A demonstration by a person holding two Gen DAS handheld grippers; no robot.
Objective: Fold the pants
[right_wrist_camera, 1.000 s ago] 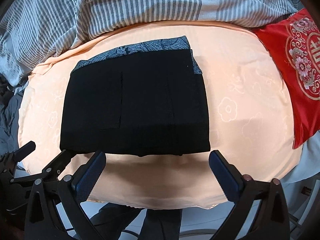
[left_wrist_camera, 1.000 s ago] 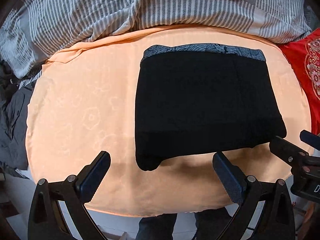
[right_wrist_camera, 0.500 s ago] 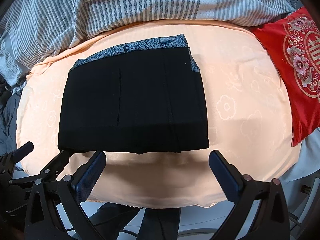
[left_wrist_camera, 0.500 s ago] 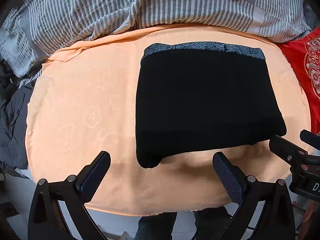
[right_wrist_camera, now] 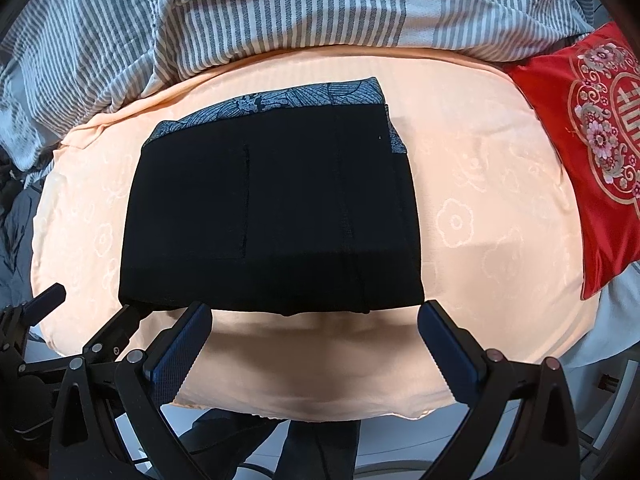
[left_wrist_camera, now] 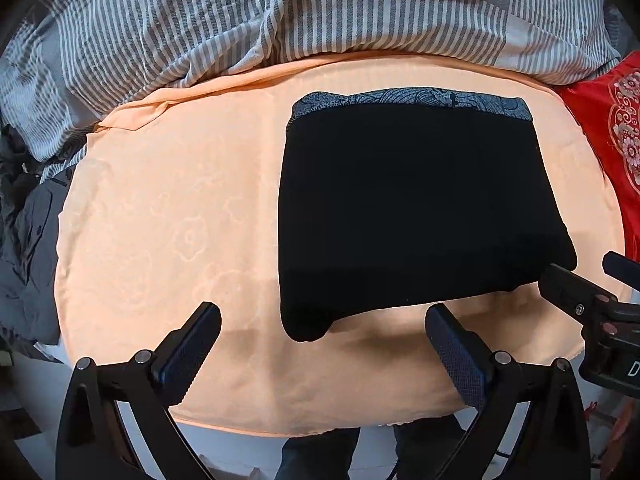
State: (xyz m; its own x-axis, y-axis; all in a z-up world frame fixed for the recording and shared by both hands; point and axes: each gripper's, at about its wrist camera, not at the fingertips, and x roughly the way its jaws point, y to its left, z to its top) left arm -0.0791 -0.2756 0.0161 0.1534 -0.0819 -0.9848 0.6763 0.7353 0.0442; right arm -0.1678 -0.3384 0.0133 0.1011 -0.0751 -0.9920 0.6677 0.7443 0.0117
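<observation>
The black pants (left_wrist_camera: 416, 208) lie folded into a flat rectangle on the peach sheet (left_wrist_camera: 168, 216), with a grey patterned band along the far edge. They also show in the right wrist view (right_wrist_camera: 272, 216). My left gripper (left_wrist_camera: 322, 342) is open and empty, just short of the pants' near edge. My right gripper (right_wrist_camera: 314, 338) is open and empty, also at the near edge. The right gripper shows at the right of the left wrist view (left_wrist_camera: 580, 292); the left gripper shows at the lower left of the right wrist view (right_wrist_camera: 80, 332).
A grey striped duvet (left_wrist_camera: 280, 12) is bunched along the far side of the bed. A red embroidered cushion (right_wrist_camera: 592, 128) lies at the right. Dark grey clothing (left_wrist_camera: 24, 248) hangs at the left edge. The bed's near edge (right_wrist_camera: 320, 412) is below the grippers.
Both grippers stay open and nearly still. The views have shifted only slightly; the pants have not moved.
</observation>
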